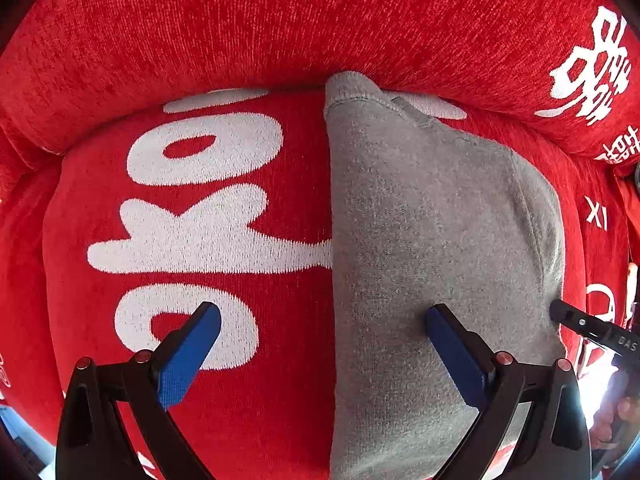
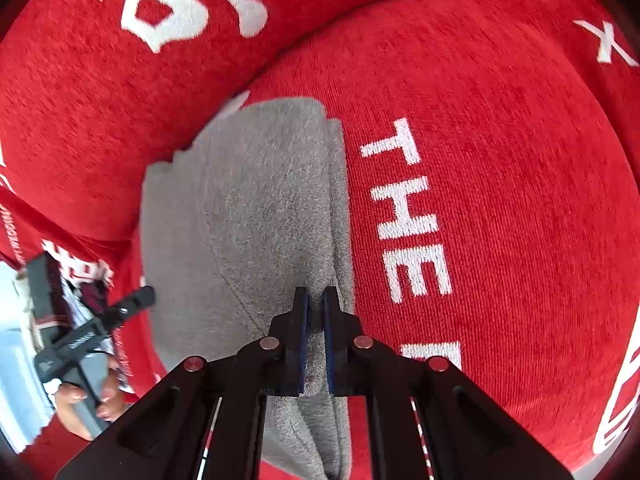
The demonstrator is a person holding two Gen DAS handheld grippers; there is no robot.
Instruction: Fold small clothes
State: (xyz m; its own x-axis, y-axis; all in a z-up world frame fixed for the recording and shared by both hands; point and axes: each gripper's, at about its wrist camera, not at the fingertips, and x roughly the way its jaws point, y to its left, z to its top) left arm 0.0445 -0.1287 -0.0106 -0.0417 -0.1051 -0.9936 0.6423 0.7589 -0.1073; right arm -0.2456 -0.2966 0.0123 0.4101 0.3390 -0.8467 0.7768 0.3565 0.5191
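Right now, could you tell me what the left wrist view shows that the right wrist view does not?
Only the left wrist view shows the left tool open above the grey garment's left edge and the large white Korean lettering. Only the right wrist view shows the right tool shut on the garment's right edge and the word THE. Both show the garment on the red cushion.

Both units same build: left hand-held gripper (image 1: 323,324) and right hand-held gripper (image 2: 316,320) have matte black angular plastic linkage arms with slotted cutouts, round red-capped pivot pins at the joints, and flat blue textured pads (image 1: 188,356) on the fingers. Red-white striped line along the right unit's arms. White lettering on the black body seen from the side, unreadable. Bare skin on hand (image 2: 86,404).
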